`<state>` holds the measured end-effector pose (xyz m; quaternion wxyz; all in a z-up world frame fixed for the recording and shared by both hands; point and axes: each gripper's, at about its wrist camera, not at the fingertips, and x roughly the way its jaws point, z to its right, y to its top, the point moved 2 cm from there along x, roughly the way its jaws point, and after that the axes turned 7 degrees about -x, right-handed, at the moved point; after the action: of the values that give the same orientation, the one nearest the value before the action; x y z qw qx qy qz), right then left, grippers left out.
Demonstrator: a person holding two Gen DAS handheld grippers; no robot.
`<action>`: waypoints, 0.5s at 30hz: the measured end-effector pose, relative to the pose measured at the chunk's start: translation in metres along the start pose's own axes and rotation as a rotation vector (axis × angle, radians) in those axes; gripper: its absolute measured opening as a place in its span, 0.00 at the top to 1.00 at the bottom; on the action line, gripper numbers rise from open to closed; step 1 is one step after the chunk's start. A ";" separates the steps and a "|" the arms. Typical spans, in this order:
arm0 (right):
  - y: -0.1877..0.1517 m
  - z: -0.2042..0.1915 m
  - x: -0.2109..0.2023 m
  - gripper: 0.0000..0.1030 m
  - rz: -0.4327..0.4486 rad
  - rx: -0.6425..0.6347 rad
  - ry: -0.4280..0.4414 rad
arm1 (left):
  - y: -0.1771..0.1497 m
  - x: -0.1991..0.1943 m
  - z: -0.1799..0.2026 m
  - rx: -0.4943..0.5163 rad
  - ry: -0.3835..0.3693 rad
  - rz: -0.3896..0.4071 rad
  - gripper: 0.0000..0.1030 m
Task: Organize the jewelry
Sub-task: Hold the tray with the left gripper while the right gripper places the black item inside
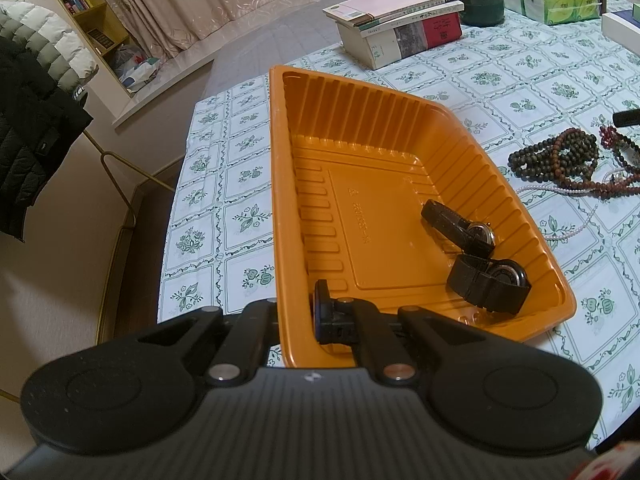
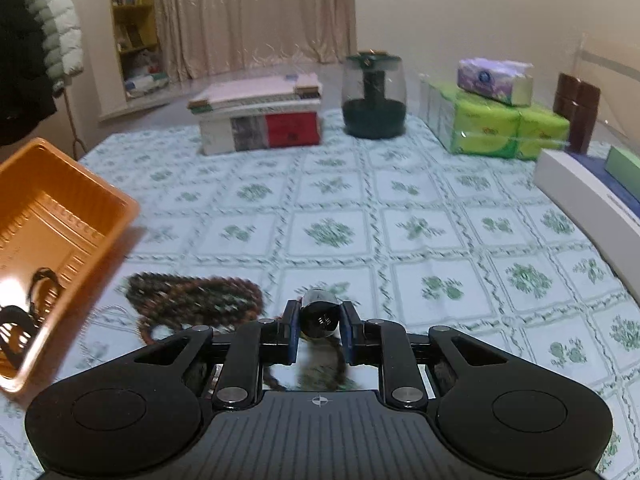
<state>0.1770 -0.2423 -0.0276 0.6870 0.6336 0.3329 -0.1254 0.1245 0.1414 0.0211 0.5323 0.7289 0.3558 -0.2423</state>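
The left gripper (image 1: 298,314) tilts downward, its 2 fingers pinched together on the near wall of the tray (image 1: 280,208). The right gripper (image 2: 319,326) also angles down, clamped on a small dark cylinder (image 2: 318,314).

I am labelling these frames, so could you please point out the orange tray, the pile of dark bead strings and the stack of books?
orange tray (image 1: 280,184): left wrist view, left rim.
dark bead strings (image 1: 560,156): left wrist view, middle of pile.
stack of books (image 2: 260,128): right wrist view, bottom book's spine.
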 end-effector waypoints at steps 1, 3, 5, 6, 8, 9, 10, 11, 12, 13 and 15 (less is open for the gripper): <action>0.002 -0.002 -0.001 0.80 0.006 -0.002 0.005 | 0.000 0.000 0.000 -0.001 0.000 0.000 0.97; 0.007 -0.009 -0.006 0.80 0.021 -0.011 0.019 | 0.000 0.000 0.000 0.000 0.000 0.000 0.97; 0.011 -0.017 -0.010 0.80 0.033 -0.019 0.043 | 0.000 0.000 0.000 -0.001 0.000 0.000 0.97; 0.014 -0.023 -0.012 0.80 0.039 -0.024 0.062 | 0.000 0.000 0.000 -0.001 0.000 0.000 0.97; 0.019 -0.036 -0.014 0.80 0.047 -0.031 0.103 | 0.000 0.000 0.000 -0.001 0.000 0.000 0.97; 0.022 -0.044 -0.014 0.80 0.050 -0.035 0.130 | 0.000 0.000 0.000 -0.001 0.000 0.000 0.97; 0.025 -0.053 -0.014 0.80 0.053 -0.040 0.158 | 0.000 0.000 0.000 -0.001 0.000 0.000 0.97; 0.027 -0.062 -0.014 0.80 0.056 -0.044 0.184 | 0.000 0.000 0.000 -0.001 0.000 0.000 0.97; 0.029 -0.071 -0.013 0.80 0.058 -0.050 0.209 | 0.000 0.000 0.000 -0.001 0.000 0.000 0.97; 0.031 -0.081 -0.012 0.80 0.058 -0.059 0.237 | 0.000 0.000 0.000 -0.001 0.000 0.000 0.97; 0.035 -0.101 -0.008 0.80 0.056 -0.073 0.284 | 0.000 0.000 0.000 -0.001 0.000 0.000 0.97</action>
<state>0.1615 -0.1423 0.0071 0.6586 0.6288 0.4133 -0.0029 0.1241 0.1416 0.0210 0.5328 0.7286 0.3559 -0.2422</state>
